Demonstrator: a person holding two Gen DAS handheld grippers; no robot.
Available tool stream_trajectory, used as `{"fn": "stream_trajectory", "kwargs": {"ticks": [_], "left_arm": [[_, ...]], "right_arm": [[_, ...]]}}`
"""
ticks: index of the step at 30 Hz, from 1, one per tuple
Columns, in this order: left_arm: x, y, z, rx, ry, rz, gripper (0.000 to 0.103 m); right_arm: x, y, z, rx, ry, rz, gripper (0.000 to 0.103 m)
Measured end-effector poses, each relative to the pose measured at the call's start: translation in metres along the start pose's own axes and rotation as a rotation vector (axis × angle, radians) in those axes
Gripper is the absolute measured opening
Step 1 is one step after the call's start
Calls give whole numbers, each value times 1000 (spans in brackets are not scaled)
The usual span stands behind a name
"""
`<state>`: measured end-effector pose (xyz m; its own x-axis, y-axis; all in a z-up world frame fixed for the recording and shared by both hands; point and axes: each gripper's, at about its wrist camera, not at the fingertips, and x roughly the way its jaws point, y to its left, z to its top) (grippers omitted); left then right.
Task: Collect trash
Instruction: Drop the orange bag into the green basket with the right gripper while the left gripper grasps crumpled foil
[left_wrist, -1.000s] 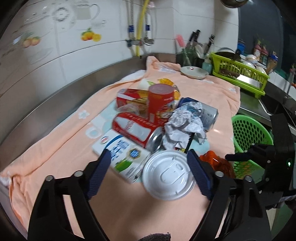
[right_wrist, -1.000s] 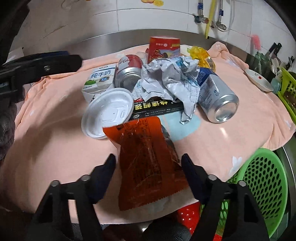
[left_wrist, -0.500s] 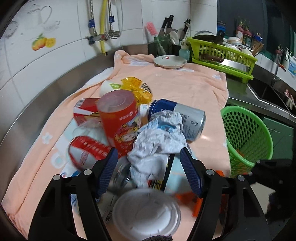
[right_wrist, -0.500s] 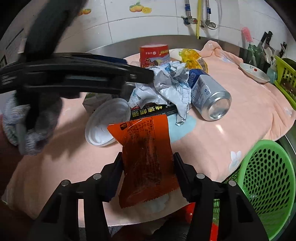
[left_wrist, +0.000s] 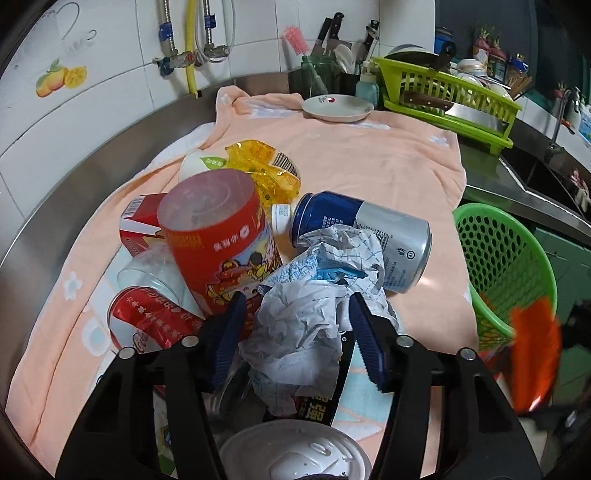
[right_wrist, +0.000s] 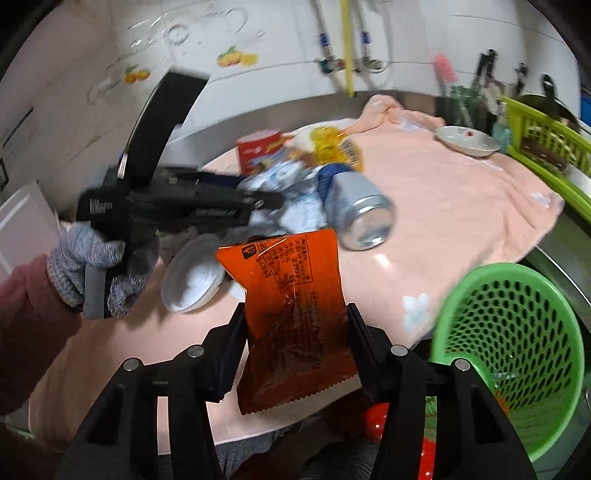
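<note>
Now orange wrapper (right_wrist: 291, 317) pinched between right gripper (right_wrist: 295, 350) fingers, lifted off peach towel (right_wrist: 443, 206), green basket (right_wrist: 517, 332) just right. Left gripper (left_wrist: 295, 339) spread around crumpled paper (left_wrist: 310, 317), contact unclear; gloved left hand (right_wrist: 96, 273) grips handle, tongs level.

A home kitchen: tiled wall (left_wrist: 110, 92), knives (left_wrist: 332, 31), dish rack (left_wrist: 450, 88), sink tap (left_wrist: 559, 110).
</note>
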<state>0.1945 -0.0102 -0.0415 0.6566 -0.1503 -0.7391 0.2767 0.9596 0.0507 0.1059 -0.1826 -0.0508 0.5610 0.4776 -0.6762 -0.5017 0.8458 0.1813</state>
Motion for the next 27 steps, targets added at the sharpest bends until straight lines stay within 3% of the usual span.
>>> {"fn": "stream_trajectory", "kwargs": {"ticks": [4,10,20,27], "left_arm": [[2,-1,0,10,8,-7,39],[-1,-1,-2,-3,0,-20,28],[-40,-1,-6,-46,-74,-50,21],[-70,-16,1,-30,-135,-94,21]], "right_arm": [[-17,-27,-3,58,-33,-64,51],[-31,-77,-14,150,-44,-200,51],[-30,-155,-40,299,8,-353,51],[-23,-185,-54,368,40,-384,68]]}}
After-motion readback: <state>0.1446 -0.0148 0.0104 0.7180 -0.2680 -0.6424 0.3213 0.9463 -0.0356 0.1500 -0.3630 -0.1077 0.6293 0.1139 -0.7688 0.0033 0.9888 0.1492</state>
